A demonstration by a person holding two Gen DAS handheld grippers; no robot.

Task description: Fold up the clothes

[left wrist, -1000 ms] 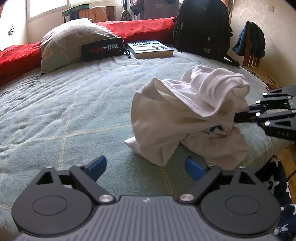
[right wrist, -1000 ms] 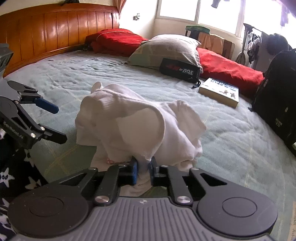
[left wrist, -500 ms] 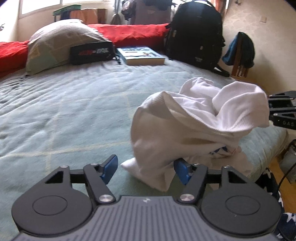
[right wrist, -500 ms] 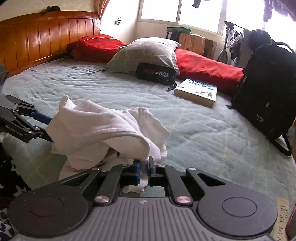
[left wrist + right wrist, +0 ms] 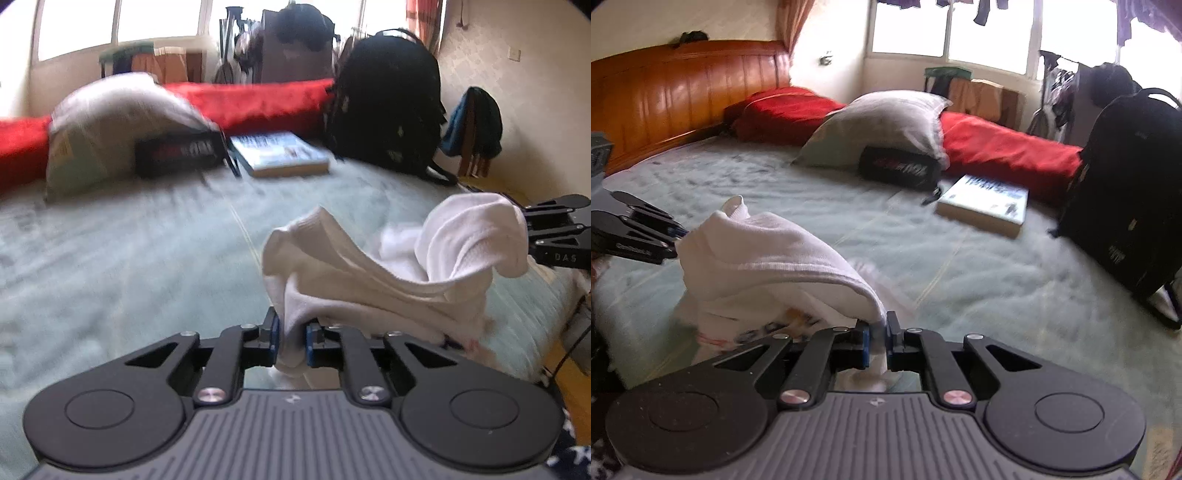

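Note:
A crumpled white garment hangs between my two grippers, low over the pale green bed cover. My left gripper has its blue pads pressed on a bunched fold at the garment's near edge, and its jaws are closing. My right gripper is shut on another edge of the same garment. In the left wrist view the right gripper pokes out from behind the cloth at the far right. In the right wrist view the left gripper shows at the left, against the cloth.
At the far side of the bed lie a grey pillow, a black pouch, a book and a red blanket. A black backpack stands beside them. A wooden headboard bounds the bed.
The left gripper's jaws went from wide open to closed on the garment's near edge. Both grippers rose and moved, lifting the cloth between them.

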